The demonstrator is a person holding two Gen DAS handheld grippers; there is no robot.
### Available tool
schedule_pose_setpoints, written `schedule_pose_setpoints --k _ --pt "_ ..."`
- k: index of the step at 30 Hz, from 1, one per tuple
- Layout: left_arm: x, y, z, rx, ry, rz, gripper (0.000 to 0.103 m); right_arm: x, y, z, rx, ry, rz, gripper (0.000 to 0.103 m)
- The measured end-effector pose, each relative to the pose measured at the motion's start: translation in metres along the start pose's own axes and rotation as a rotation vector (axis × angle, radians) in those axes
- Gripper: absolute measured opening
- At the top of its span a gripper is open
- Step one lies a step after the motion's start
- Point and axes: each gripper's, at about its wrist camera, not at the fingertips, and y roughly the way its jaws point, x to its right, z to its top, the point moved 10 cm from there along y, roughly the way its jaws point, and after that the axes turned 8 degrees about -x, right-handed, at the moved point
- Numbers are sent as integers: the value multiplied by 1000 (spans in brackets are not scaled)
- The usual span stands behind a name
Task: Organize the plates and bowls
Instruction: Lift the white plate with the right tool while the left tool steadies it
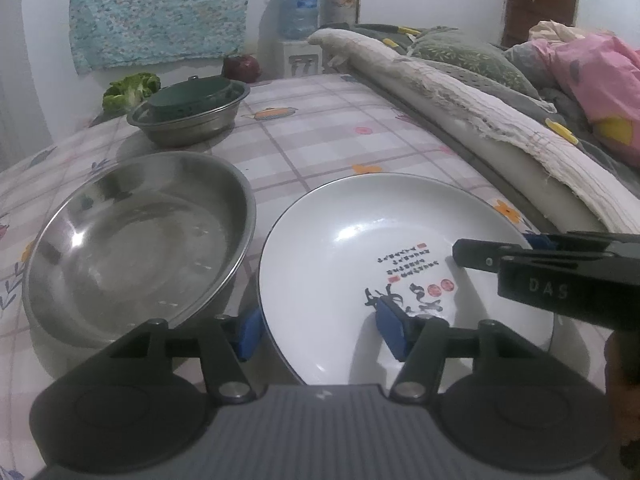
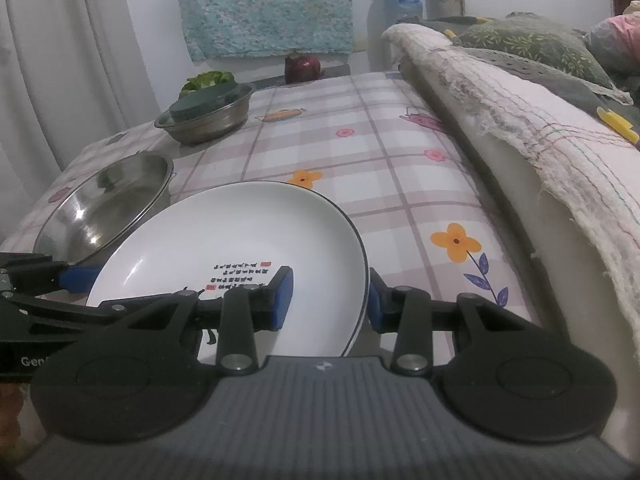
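Two grippers on one white plate (image 1: 360,240) on the worktop (image 1: 320,136): left gripper (image 1: 320,332) jaws apart astride its 9 o'clock rim, right gripper (image 2: 330,300) jaws narrowly straddling its 3 o'clock rim; grip unclear. Steel bowl (image 1: 136,240) at 9 o'clock.

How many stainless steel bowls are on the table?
2. One large empty stainless steel bowl sits beside the white ceramic plate; a smaller steel bowl at the far end holds a dark green lid. None appear hidden.

We see a white wall (image 2: 152,8) hung with a teal cloth (image 2: 268,4), pale curtains (image 2: 60,60), and a water dispenser (image 1: 298,8) in the corner.
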Motion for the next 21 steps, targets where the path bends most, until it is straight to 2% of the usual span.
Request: schedule_pose_setpoints --k 21 --pt "-7 -22 13 45 -56 -14 60 -6 -22 11 29 35 38 37"
